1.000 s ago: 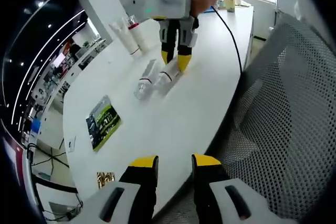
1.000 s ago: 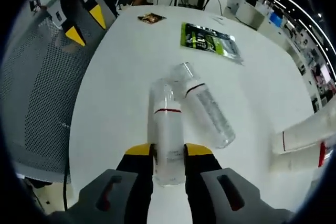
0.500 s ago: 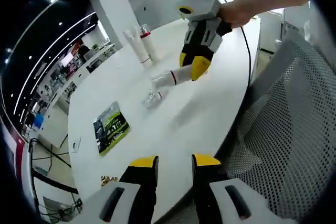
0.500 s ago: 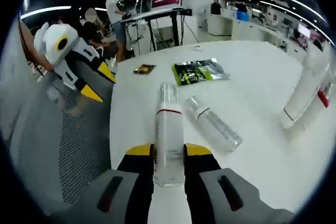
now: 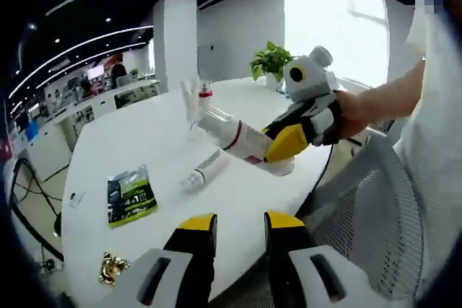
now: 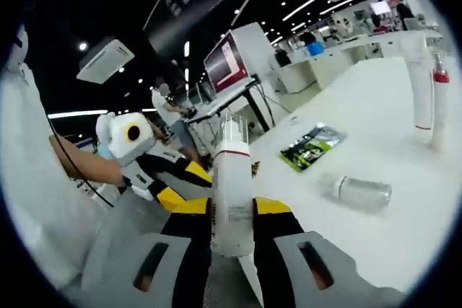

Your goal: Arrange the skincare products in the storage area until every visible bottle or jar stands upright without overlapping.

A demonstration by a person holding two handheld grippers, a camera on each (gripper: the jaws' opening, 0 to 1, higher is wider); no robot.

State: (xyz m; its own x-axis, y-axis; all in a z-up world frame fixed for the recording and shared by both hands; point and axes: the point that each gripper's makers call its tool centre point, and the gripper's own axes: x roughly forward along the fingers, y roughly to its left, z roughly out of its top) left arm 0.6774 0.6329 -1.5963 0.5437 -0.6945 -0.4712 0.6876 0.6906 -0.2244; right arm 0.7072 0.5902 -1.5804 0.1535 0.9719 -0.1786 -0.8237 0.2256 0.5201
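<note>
With the right claw (image 6: 231, 210) clamped low on the white bottle (image 6: 231, 178) and the left claw (image 5: 231, 230) apart, the lifted bottle risked tipping when set down beside the clear bottle (image 6: 363, 192) lying on the counter (image 6: 404, 236).

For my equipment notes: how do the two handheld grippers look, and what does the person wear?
Both grippers, left gripper and right gripper, have yellow-tipped black jaws on grey bodies with dark slots. The right gripper's white housing bears a yellow-ringed round lens. The person wears a white short sleeve.
</note>
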